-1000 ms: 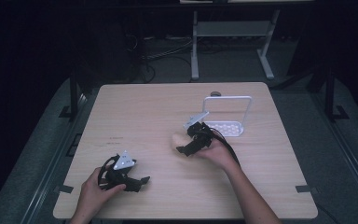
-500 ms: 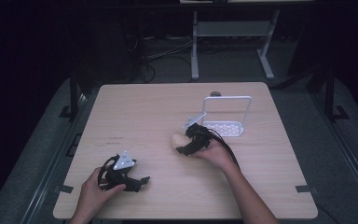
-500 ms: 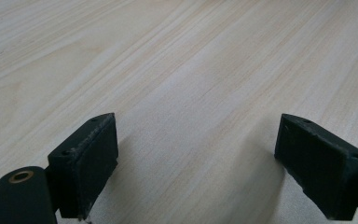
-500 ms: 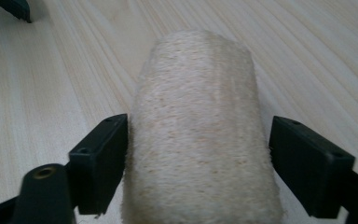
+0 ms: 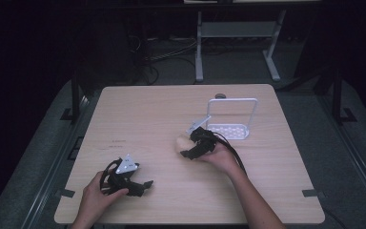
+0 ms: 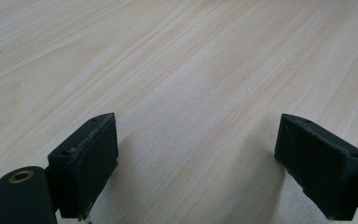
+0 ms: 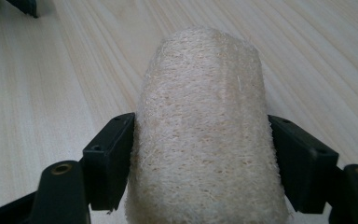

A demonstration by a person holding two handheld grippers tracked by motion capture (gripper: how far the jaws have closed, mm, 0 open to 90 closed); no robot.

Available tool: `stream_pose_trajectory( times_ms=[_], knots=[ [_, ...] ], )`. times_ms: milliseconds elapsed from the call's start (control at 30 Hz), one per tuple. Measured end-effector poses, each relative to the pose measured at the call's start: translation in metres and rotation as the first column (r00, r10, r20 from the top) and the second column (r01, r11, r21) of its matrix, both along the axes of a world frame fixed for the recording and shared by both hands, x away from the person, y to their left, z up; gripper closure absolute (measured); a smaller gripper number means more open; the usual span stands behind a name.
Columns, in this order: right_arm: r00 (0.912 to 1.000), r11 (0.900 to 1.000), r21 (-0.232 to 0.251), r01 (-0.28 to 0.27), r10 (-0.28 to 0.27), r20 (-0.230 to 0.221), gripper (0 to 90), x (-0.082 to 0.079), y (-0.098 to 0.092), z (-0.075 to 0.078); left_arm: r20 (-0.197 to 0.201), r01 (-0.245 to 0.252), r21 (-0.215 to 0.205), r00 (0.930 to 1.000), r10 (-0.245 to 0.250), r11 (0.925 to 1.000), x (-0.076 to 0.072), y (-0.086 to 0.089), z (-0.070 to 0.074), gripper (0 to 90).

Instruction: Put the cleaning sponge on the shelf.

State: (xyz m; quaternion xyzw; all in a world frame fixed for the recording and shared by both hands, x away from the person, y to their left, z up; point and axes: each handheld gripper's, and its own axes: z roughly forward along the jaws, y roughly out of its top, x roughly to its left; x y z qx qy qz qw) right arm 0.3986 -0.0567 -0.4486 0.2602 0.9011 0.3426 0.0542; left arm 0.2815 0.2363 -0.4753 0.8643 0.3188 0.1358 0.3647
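A pale, fibrous loofah sponge (image 7: 200, 135) lies on the wooden table (image 5: 147, 109), near the middle (image 5: 179, 142). My right gripper (image 5: 186, 147) reaches it from the right. Its jaws have just been closing, and both pads (image 7: 109, 161) now touch the sponge's sides, with the gripper (image 7: 200, 163) shut on it. My left gripper (image 5: 142, 187) rests near the front left of the table in a hand. It stands open (image 6: 196, 158) over bare wood, with nothing between its jaws.
A white wire stand with a perforated base (image 5: 232, 129) sits just behind and to the right of my right hand. A small grey disc (image 5: 220, 96) is set in the table's far edge. Dark floor and metal frame legs lie beyond the table.
The right gripper's jaws have drawn in around the loofah. Neither hand has shifted on the table.
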Motion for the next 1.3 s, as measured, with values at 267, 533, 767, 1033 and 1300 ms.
stream_pose_trajectory(
  times_ms=[267,533,767,1033,1300],
  knots=[
    [0.9999,1.0,0.017,0.009,-0.009,0.012,27.6,-0.004,-0.009,0.005,0.005,0.001,0.001,1.0,-0.001,1.0,0.0,0.0,0.0,12.7],
    [0.9992,0.999,0.05,0.008,-0.01,0.039,27.5,-0.011,-0.023,0.014,0.001,-0.001,-0.002,1.0,0.001,1.0,0.0,0.0,0.0,12.7],
    [0.9983,0.996,0.091,0.004,-0.009,0.058,27.6,-0.017,-0.042,0.02,0.002,0.0,-0.001,1.0,0.0,1.0,0.0,0.0,0.0,12.7],
    [0.997,0.994,0.11,0.022,-0.03,0.071,27.6,-0.021,-0.062,0.025,0.002,0.0,-0.002,1.0,0.0,1.0,0.0,0.0,0.0,12.7],
    [0.9964,0.994,0.104,0.035,-0.043,0.074,27.6,-0.025,-0.068,0.026,0.002,-0.001,-0.002,1.0,0.001,1.0,0.0,0.0,0.0,12.7]
  ],
)
